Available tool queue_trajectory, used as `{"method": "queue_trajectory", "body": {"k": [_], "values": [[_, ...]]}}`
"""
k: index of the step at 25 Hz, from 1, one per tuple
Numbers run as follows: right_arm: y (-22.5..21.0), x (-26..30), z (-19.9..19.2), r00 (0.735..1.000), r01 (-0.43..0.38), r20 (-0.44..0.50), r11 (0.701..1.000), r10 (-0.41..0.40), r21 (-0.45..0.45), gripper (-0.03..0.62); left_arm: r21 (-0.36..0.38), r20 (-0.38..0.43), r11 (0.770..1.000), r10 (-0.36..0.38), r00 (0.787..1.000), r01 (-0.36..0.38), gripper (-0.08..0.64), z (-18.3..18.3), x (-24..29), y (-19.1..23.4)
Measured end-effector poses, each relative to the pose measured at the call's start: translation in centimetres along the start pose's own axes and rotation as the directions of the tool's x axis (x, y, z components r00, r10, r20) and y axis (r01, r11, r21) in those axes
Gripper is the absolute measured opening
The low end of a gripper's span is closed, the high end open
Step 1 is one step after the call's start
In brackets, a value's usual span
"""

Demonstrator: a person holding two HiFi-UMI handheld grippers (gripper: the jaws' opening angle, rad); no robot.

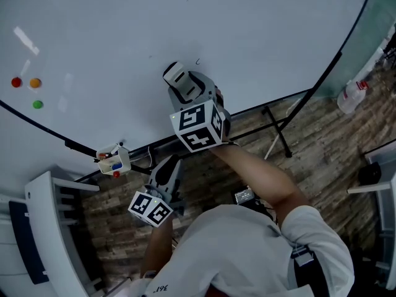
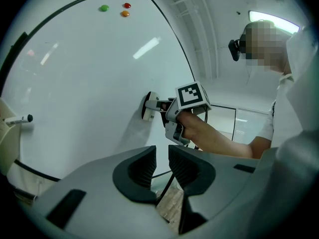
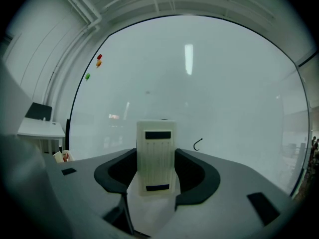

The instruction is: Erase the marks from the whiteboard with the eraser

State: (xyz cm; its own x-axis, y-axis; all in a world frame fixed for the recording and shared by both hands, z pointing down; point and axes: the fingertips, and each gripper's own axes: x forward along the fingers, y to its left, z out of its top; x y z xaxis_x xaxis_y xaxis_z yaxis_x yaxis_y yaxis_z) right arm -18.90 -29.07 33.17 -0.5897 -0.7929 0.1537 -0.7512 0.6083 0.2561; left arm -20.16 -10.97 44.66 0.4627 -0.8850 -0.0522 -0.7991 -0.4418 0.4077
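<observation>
against the whiteboard (image 1: 185, 17), near its middle and above its lower edge, the right gripper (image 1: 184, 86) holds the eraser (image 1: 176, 74) flat on the surface, its jaws closed on the eraser's two sides. the right forearm (image 1: 260, 172) comes out of a white short sleeve and stretches almost straight toward the whiteboard. a small hooked mark (image 1: 198, 61) sits just beside the eraser, apart from it. below the whiteboard's lower edge the left gripper (image 1: 167, 175) hangs close to the person's body, pointing up at the whiteboard, its jaws a narrow gap apart with nothing between them. three coloured magnets (image 1: 35, 83) dot the whiteboard's far left.
</observation>
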Motion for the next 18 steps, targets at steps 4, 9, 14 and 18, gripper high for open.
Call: {"method": "queue_trajectory", "body": {"k": [4,9,14,18], "values": [[-2.5,-0.6,-0.4,1.0,0.022,-0.004,1.0,-0.022,0.01,0.253,0.001,-0.006,1.0,-0.012,1.0,0.012,0.083,-0.2,1.1,-0.7],[-5.0,-1.2,-1.1,0.999,0.036,-0.014,0.999,-0.035,0.012,0.253,-0.001,-0.017,1.0,-0.027,0.999,0.027,0.083,-0.7,2.4,-1.5],[-7.1,-1.8,-1.7,0.999,0.051,-0.021,0.998,-0.05,0.023,0.253,0.0,-0.022,0.999,-0.038,0.999,0.038,0.082,-0.9,3.6,-2.3],[-9.3,-2.4,-2.2,0.997,0.074,-0.022,0.997,-0.073,0.035,0.253,0.004,-0.023,0.999,-0.041,0.999,0.041,0.083,-1.0,4.4,-3.0]]}}
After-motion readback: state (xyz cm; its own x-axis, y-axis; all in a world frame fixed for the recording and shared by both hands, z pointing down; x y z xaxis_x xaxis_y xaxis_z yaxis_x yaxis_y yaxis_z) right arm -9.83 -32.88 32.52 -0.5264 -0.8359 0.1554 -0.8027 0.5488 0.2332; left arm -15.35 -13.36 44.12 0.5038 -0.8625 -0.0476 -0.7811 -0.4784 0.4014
